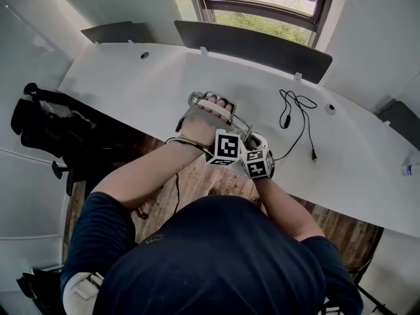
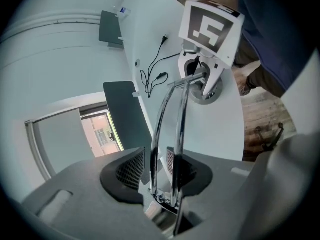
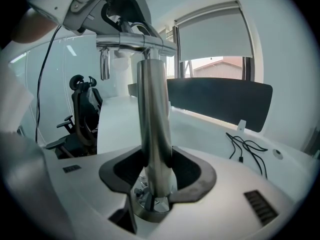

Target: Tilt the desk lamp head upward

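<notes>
A white curved desk (image 1: 125, 77) carries the desk lamp (image 3: 155, 109) near its front edge, just in front of the person, with both grippers gathered on it. A dark divider panel (image 1: 256, 44) stands along the desk's far side.

The right gripper (image 3: 156, 170) is clamped on the lamp's thick chrome post (image 3: 154, 134), which rises straight up between its jaws and fills the gap between the pads. In the left gripper view this gripper sits low on the post, just above the round base (image 2: 209, 97) resting on the desk.

The left gripper (image 2: 156, 168) is higher on the lamp, its jaws spread to either side of the twin chrome rods (image 2: 170, 119) of the lamp's arm. The rods run between the pads without being squeezed.

A loose black cable (image 1: 296, 118) lies on the desk, right of the lamp and apart from it.
</notes>
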Demonstrator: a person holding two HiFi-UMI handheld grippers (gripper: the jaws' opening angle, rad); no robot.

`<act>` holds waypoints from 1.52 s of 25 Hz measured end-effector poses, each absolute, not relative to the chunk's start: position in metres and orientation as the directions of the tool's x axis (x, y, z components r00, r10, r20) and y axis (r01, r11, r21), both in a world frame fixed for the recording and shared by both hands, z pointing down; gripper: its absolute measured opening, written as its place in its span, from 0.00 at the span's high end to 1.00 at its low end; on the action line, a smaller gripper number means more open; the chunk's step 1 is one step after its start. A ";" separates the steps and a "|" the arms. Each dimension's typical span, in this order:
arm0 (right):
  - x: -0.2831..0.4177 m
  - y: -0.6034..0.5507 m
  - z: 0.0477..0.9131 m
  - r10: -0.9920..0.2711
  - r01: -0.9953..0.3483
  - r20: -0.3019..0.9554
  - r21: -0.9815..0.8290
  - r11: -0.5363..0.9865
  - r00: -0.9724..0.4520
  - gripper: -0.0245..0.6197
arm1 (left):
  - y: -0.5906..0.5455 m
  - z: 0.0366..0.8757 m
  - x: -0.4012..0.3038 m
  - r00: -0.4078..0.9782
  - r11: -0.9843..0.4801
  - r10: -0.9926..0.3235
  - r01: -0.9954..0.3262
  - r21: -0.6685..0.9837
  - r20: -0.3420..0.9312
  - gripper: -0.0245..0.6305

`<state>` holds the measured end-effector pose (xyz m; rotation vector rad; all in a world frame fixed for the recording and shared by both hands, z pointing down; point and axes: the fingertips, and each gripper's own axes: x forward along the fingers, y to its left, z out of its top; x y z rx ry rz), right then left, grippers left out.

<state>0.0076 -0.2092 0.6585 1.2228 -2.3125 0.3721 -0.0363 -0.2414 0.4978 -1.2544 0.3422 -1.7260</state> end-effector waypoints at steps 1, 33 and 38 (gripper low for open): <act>0.008 -0.209 0.658 -0.690 -0.827 0.546 -0.009 0.562 -0.475 0.70 | -0.241 0.497 -0.036 -0.027 -0.514 -0.806 0.527 -0.677 0.591 0.77; 0.015 -0.128 0.493 -0.706 -0.764 0.309 -0.138 0.630 -0.637 0.79 | -0.160 0.426 -0.022 0.512 -0.685 -0.687 -0.218 -0.695 0.517 0.85; 0.008 -0.121 0.459 -0.701 -0.740 0.245 -0.148 0.656 -0.670 0.86 | -0.146 0.421 -0.016 0.604 -0.742 -0.647 -0.360 -0.565 0.465 0.92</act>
